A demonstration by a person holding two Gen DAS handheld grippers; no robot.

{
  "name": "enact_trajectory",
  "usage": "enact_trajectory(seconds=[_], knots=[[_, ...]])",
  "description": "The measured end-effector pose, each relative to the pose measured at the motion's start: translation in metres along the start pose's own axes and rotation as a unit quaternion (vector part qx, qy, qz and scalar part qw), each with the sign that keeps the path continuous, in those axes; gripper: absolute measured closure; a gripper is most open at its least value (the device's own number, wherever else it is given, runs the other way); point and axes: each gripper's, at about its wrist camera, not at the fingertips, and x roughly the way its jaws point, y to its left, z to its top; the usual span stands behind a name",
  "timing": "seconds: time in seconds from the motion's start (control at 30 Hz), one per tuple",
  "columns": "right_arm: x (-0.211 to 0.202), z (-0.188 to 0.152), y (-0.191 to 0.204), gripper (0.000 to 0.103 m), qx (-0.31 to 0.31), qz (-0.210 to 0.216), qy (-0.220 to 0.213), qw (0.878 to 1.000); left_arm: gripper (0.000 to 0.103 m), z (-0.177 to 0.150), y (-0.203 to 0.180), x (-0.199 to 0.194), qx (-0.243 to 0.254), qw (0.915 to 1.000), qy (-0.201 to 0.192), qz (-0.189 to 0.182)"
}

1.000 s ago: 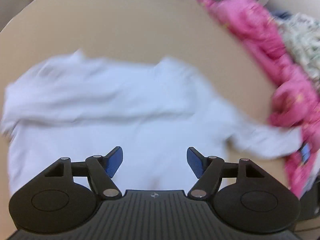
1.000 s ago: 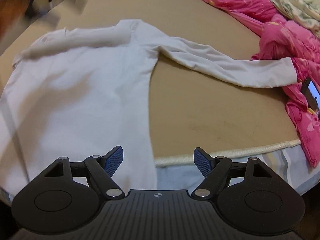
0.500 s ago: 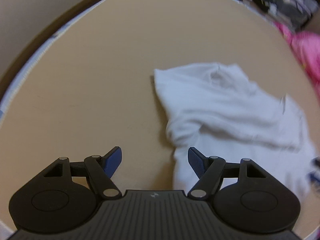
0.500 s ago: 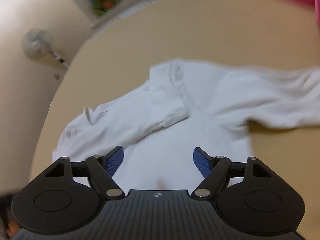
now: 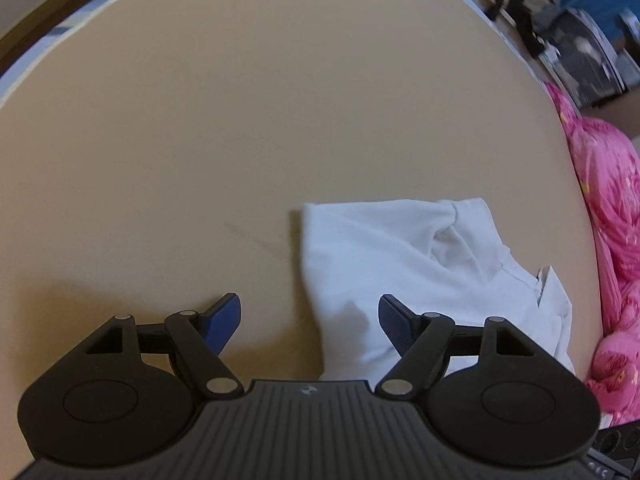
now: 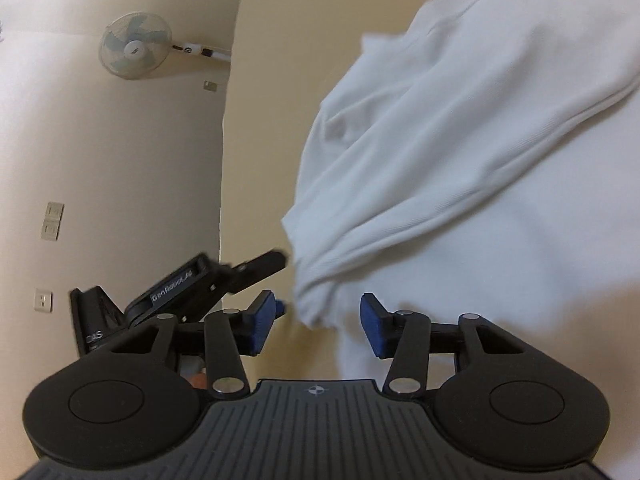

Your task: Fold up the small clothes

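Observation:
A white long-sleeved shirt [image 5: 400,264] lies on the beige mattress [image 5: 240,120], one part folded over the body. My left gripper [image 5: 310,308] is open and hovers low over the shirt's left edge; the right pad is above the cloth, the left pad above bare mattress. In the right wrist view the shirt [image 6: 480,160] fills the right half, and a bunched corner of it hangs between the jaws of my right gripper [image 6: 318,312]. Those jaws are closing, and the blue pads stand clear of the cloth. The left tool's black housing [image 6: 176,280] sits just left of that corner.
A pink blanket [image 5: 608,208] is heaped along the mattress's right edge, with clutter behind it. The cream wall carries a fan [image 6: 134,50] and switch plates [image 6: 52,220]. Bare mattress stretches left of and beyond the shirt.
Both grippers swung over to the shirt's left side and dropped lower. The right gripper came close to the bunched corner and its jaws narrowed. The left jaws stayed wide.

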Motion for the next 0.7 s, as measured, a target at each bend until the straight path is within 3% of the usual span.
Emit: enact_trajectory(seconds=[0.07, 0.1, 0.13, 0.17, 0.2, 0.3, 0.37, 0.5, 0.57, 0.63, 0.67, 0.7], knots=[[0.015, 0.001, 0.003, 0.054, 0.02, 0.0, -0.01, 1.0, 0.023, 0.007, -0.007, 0.01, 0.002, 0.9999, 0.006, 0.009], [0.017, 0.001, 0.003, 0.054, 0.027, 0.0, -0.022, 0.999, 0.028, 0.01, -0.01, 0.016, 0.002, 0.9999, 0.007, 0.009], [0.022, 0.003, 0.004, 0.063, 0.027, -0.008, -0.034, 0.999, 0.039, 0.008, -0.011, 0.016, 0.005, 0.9999, 0.0, 0.01], [0.026, 0.004, 0.006, 0.077, 0.015, -0.028, -0.046, 0.998, 0.091, 0.008, -0.016, 0.017, 0.016, 0.9996, -0.013, 0.019], [0.027, 0.003, 0.008, 0.1, -0.003, -0.049, -0.054, 0.997, 0.099, 0.008, -0.021, 0.02, 0.029, 0.9988, -0.02, 0.032], [0.012, -0.015, 0.015, 0.101, -0.064, -0.047, -0.061, 0.995, 0.099, 0.008, -0.038, 0.017, 0.06, 0.9954, -0.062, 0.041], [0.0, -0.031, 0.011, 0.102, -0.091, -0.055, -0.057, 0.993, 0.099, 0.012, -0.044, 0.019, 0.069, 0.9942, -0.07, 0.045], [0.003, -0.048, -0.029, 0.103, -0.077, -0.105, -0.023, 0.991, 0.099, 0.018, -0.044, 0.023, 0.057, 0.9949, -0.065, 0.052], [0.001, -0.048, -0.039, 0.103, -0.058, -0.078, -0.025, 0.995, 0.098, 0.017, -0.041, 0.024, 0.047, 0.9958, -0.06, 0.05], [-0.007, -0.041, -0.039, 0.098, -0.026, -0.048, -0.034, 0.998, 0.089, 0.011, -0.035, 0.015, 0.048, 0.9966, -0.055, 0.037], [-0.01, -0.032, -0.032, 0.098, -0.021, -0.031, -0.041, 0.998, 0.075, 0.004, -0.029, 0.01, 0.048, 0.9973, -0.051, 0.024], [-0.013, -0.027, -0.03, 0.089, -0.019, -0.016, -0.047, 0.999, 0.058, -0.002, -0.024, 0.003, 0.043, 0.9978, -0.05, 0.011]])
